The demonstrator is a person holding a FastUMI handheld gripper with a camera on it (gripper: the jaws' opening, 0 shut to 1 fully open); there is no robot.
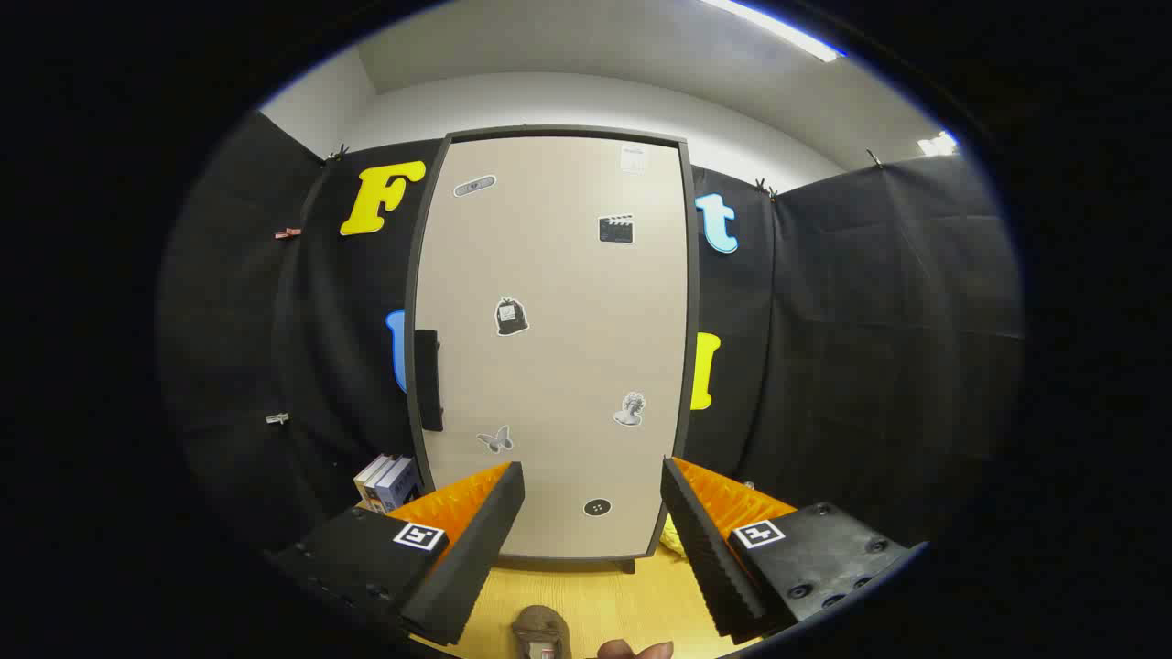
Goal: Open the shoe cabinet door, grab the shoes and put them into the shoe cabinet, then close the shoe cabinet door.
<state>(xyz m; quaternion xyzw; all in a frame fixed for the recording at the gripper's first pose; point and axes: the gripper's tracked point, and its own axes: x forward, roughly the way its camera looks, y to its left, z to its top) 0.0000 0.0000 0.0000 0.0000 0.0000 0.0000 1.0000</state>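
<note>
The claw (593, 513) is hanging wide open with nothing between its fingers, facing the cabinet (554, 348) square on from a short way back. The door (568, 302) is lying flush in its dark frame, so it looks shut, and the opening step seems not yet begun. Its dark handle (428, 380) is sitting on the door's left edge, up and to the left of the left finger; I would judge the claw is being held back and spread so it can swing over to that handle and pull.

Just below the claw, on the pale wood desk (613, 595), a brown shoe (540, 631) is waiting close to the fingers, presumably parked there within easy reach once the door is open. Beside it a rounded brown tip (641, 651) is peeking in; I cannot tell whether it is a second shoe.

Left of the cabinet, beyond the left finger, a few books (386, 480) are standing against the wall.
</note>
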